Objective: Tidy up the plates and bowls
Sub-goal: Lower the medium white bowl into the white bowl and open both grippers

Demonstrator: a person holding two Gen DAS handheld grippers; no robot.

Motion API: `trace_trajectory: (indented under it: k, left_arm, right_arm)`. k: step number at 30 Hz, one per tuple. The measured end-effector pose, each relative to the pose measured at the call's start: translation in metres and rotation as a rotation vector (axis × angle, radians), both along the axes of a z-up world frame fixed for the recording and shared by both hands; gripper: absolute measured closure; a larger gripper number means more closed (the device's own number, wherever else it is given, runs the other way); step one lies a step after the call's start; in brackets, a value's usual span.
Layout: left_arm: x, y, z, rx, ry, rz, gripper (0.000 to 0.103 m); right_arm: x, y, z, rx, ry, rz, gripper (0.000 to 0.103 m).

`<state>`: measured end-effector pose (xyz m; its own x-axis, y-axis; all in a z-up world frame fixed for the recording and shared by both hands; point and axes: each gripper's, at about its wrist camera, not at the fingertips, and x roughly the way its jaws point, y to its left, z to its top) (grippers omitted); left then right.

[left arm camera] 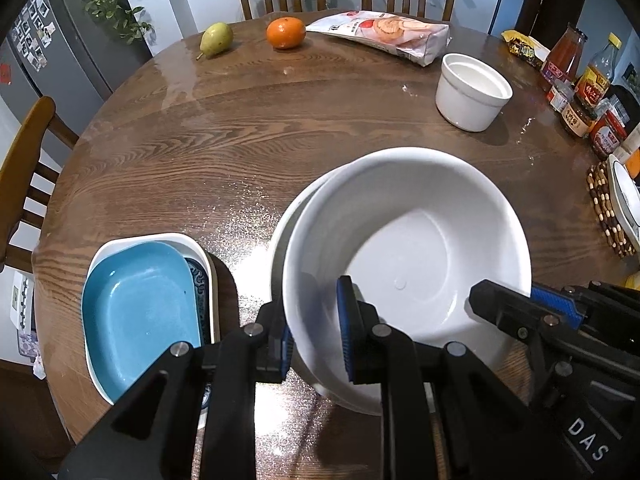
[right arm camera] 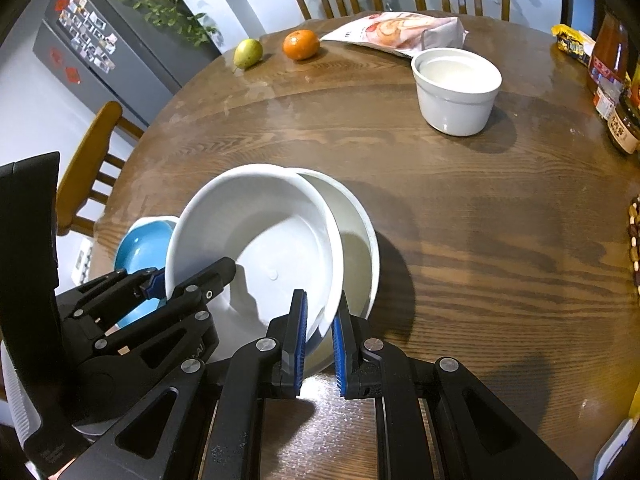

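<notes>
Two grippers are gripping the same white bowl [left arm camera: 404,264], one on each side of its rim. The left gripper [left arm camera: 316,336] is pinching the left part of the rim, with one blue pad inside the bowl and the other outside, so its fingers are nearly closed on the thin wall. The right gripper [right arm camera: 320,344] is pinching the near right part of the rim in the same way, its jaws almost together.

This white bowl is sitting tilted inside a second white bowl [right arm camera: 360,240], which is resting on the round wooden table [left arm camera: 224,152]. The upper bowl is leaning to the left, so the rim of the lower one is showing at its right in the right wrist view.

Just beside the bowls, at the left, a blue rectangular dish [left arm camera: 140,312] is lying inside a white rectangular dish [left arm camera: 176,238]. Farther back, a white deep cup-shaped bowl [left arm camera: 472,92] is standing alone, well apart from the stack. A pear [left arm camera: 216,39], an orange [left arm camera: 285,32] and a snack bag [left arm camera: 384,34] are lying at the far edge.
</notes>
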<state>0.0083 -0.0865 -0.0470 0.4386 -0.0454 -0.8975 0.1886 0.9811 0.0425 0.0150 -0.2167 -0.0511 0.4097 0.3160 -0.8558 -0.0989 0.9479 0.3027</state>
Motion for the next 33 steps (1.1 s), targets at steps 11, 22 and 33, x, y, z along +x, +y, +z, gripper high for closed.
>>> trace_trajectory:
  k: [11, 22, 33]
  left_arm:
    - [0.0031, -0.0032, -0.0021, 0.007, 0.008, -0.004, 0.085]
    - [0.0048, -0.0043, -0.0008, -0.009, 0.008, -0.012, 0.077]
    - [0.0047, -0.0048, 0.0071, -0.015, -0.015, -0.019, 0.065]
  right_arm:
    - [0.0017, 0.0004, -0.0016, -0.017, 0.0, -0.005, 0.09]
    - [0.0052, 0.0024, -0.0043, -0.044, 0.005, -0.007, 0.089]
    - [0.003, -0.002, 0.0026, -0.05, -0.02, -0.029, 0.087]
